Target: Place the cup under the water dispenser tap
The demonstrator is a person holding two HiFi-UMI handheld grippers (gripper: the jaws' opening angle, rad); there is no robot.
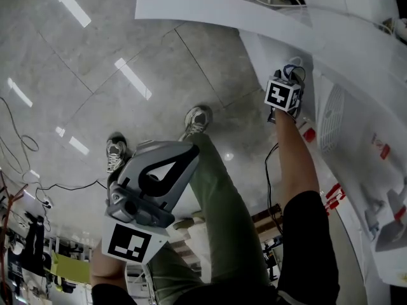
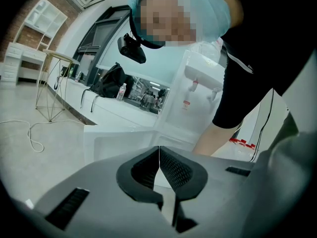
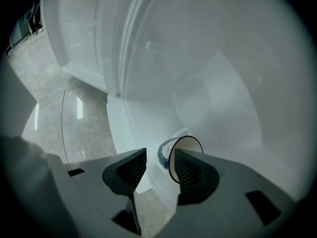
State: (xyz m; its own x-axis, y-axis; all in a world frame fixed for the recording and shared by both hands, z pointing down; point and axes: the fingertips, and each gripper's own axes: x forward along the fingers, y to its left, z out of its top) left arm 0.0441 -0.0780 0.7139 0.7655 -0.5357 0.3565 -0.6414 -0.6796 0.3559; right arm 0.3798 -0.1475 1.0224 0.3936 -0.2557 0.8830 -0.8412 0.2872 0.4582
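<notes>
Head view: the right gripper (image 1: 289,81) reaches at the white water dispenser (image 1: 346,116); the left gripper (image 1: 181,161) hangs low.

Left gripper view: jaws together, empty.

Right gripper view: jaws apart and gripping nothing. The cup (image 3: 187,144) sits just past the right jaw in the white recess, so a sideways nudge could topple it.

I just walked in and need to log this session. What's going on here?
A person stands by a white water dispenser with tongs in each hand. The right tongs are stretched out to the white unit with the jaws apart. A paper cup sits right at the tip of one jaw and is not clamped. The left tongs are held low by the person's legs, jaws together and empty. No tap shows near the cup in the right gripper view.
</notes>
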